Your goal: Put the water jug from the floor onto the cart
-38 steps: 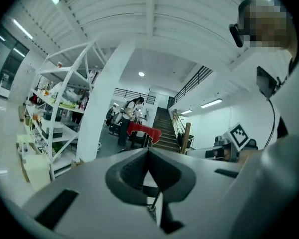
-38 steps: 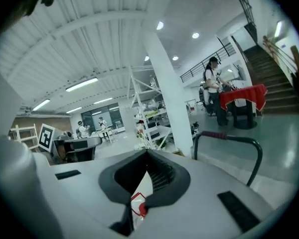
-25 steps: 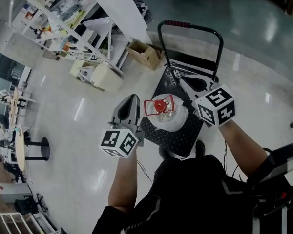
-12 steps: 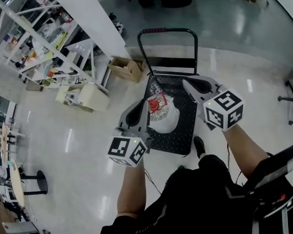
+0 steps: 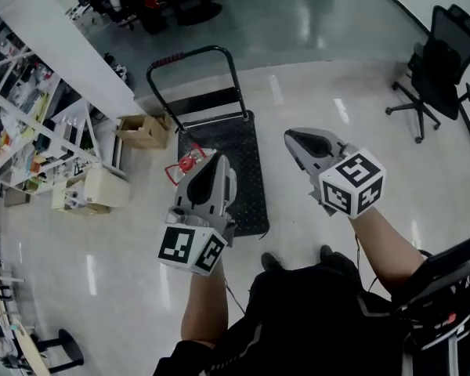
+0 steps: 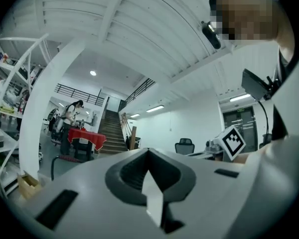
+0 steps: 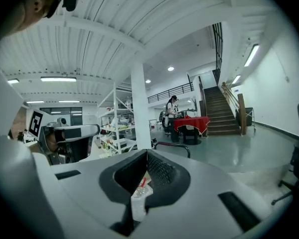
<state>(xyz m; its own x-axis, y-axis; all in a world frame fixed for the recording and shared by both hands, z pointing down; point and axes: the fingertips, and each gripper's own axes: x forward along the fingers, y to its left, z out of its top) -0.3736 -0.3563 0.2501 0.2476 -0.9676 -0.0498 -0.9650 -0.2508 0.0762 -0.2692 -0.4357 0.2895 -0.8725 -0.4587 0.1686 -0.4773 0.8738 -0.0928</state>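
My left gripper [image 5: 216, 157] and right gripper [image 5: 292, 136] have smooth, matt grey plastic shells. The floor [image 5: 313, 77] is glossy and mirrors the lights. The cart [image 5: 239, 143] has a rough, studded black deck and a dark metal tube handle. The jug [image 5: 189, 163] is clear plastic with red fittings; the box [image 5: 143, 129] is plain cardboard.

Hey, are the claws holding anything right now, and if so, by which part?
Nothing is held. The left claw and the right claw are both shut and empty. The water jug sits below them, gripped by neither.
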